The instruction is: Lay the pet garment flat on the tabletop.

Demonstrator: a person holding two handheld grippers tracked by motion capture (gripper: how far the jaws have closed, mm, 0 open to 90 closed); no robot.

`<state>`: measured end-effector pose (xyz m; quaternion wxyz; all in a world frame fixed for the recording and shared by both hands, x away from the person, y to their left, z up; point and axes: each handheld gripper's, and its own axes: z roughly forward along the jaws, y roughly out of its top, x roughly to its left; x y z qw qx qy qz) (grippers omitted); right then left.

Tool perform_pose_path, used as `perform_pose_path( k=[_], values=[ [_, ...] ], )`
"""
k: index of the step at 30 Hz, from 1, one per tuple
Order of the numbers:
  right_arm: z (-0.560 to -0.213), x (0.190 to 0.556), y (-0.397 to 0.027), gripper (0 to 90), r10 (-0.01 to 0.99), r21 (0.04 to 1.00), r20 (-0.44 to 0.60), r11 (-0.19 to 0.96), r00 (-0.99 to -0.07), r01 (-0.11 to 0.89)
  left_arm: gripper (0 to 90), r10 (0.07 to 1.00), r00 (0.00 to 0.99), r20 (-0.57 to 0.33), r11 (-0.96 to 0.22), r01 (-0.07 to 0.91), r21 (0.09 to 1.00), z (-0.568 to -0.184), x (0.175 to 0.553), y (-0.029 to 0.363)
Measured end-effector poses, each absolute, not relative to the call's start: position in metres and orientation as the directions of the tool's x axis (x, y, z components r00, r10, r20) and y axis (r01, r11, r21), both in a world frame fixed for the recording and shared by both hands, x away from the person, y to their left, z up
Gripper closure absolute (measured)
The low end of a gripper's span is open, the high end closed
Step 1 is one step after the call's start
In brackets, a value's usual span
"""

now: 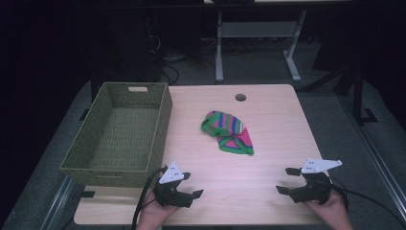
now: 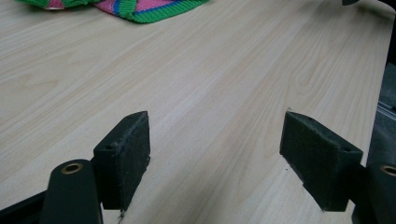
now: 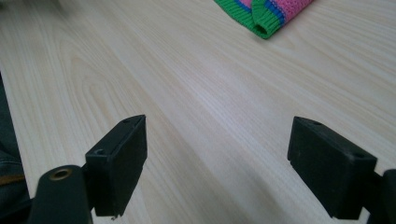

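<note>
A crumpled striped knit cloth (image 1: 227,132), green, pink and blue, lies near the middle of the pale wooden table (image 1: 268,191). Its green edge shows at the top of the left gripper view (image 2: 140,10) and of the right gripper view (image 3: 266,14). My left gripper (image 1: 191,186) rests near the table's front edge, left of centre, open with nothing between its jaws. My right gripper (image 1: 287,180) sits at the front right, also open and empty. Both are well short of the cloth.
An empty olive woven basket (image 1: 122,129) stands on the table's left side, just beyond my left gripper. A round cable hole (image 1: 240,97) sits near the far edge. Desk legs and cables stand on the floor beyond the table.
</note>
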<state>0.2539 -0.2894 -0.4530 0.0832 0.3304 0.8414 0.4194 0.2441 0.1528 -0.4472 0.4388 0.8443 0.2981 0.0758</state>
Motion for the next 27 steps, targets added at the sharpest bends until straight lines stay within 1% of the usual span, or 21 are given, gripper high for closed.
perform_pose_path(
  k=[10,14,20,27],
  values=[
    [-0.441,0.273,-0.279,18.8,0.594,0.751,0.165,0.441,-0.787,0.491,24.1,0.575,0.808,-0.130,-0.436,0.437,0.787,-0.446,0.244,0.153],
    [-0.434,0.284,-0.271,18.0,0.572,0.731,0.164,0.477,-0.804,0.489,24.1,0.578,0.806,-0.130,-0.431,0.437,0.789,-0.446,0.243,0.154],
    [-0.426,0.300,-0.254,18.1,0.538,0.703,0.132,0.541,-0.832,0.462,24.1,0.581,0.803,-0.130,-0.427,0.437,0.792,-0.446,0.244,0.154],
    [-0.416,0.322,-0.241,18.2,0.518,0.689,0.146,0.558,-0.843,0.462,24.0,0.583,0.804,-0.119,-0.428,0.428,0.796,-0.445,0.244,0.154]
  ],
)
